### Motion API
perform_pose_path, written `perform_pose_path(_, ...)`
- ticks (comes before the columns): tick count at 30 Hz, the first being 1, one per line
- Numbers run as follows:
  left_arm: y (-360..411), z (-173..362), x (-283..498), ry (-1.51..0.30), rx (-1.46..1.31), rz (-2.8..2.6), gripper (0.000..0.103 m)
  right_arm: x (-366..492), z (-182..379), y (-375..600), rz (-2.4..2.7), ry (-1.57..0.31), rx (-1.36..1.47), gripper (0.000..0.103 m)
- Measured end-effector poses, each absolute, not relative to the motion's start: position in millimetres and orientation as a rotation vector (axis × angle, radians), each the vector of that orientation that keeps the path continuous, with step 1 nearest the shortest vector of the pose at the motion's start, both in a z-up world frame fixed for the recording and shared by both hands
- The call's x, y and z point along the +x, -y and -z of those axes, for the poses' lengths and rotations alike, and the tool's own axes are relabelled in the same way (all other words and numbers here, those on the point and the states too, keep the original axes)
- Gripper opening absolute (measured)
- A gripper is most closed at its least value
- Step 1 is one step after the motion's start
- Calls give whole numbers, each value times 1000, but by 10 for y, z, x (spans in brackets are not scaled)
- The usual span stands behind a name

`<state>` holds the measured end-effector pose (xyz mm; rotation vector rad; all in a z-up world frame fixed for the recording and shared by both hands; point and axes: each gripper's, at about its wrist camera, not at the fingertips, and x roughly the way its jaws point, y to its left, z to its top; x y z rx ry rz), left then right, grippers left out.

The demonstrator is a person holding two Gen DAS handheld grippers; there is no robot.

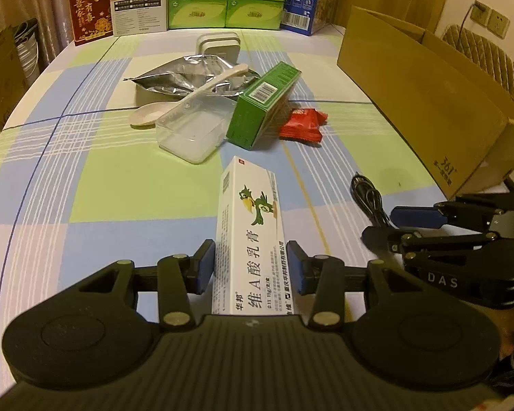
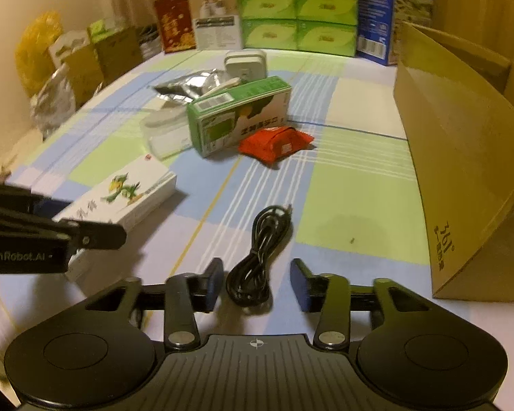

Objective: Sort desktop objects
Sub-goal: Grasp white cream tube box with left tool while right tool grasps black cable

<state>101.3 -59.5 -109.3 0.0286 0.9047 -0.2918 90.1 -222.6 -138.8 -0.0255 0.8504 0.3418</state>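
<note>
My left gripper (image 1: 250,267) is shut on a long white ointment box (image 1: 250,212) with a green bird on it, gripping its near end from both sides. The box points away over the checked tablecloth (image 1: 102,188). Whether it rests on the cloth I cannot tell. The right wrist view shows that box (image 2: 133,198) at the left, between the left gripper's (image 2: 85,219) black fingers. My right gripper (image 2: 257,284) is open, its blue pads on either side of a coiled black cable (image 2: 257,250) without touching it. In the left wrist view the cable (image 1: 366,195) lies just beyond the right gripper (image 1: 394,227).
An open cardboard box (image 1: 428,102) stands along the right. Mid-table lie a green carton (image 1: 260,109), a red packet (image 1: 303,123), a clear plastic tub (image 1: 192,130), a white spoon (image 1: 147,116), a foil bag (image 1: 188,75) and a white case (image 1: 219,46). Boxes line the far edge.
</note>
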Motion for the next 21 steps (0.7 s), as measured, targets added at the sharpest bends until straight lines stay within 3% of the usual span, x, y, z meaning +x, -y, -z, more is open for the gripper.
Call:
perform_pose_path(12,577,1147,1142,-908,-12,289,39,1016,1436,2120,-324,-803,-72,41)
perform_pose_path(17,635,1196,1192,-906,22,282,39,1022,1439,2083,-329,-801,-101,21)
perform_pose_path(21,664,1239,1241,-914,31,274,39,1026,1436,2086,-327,-801,-106,20)
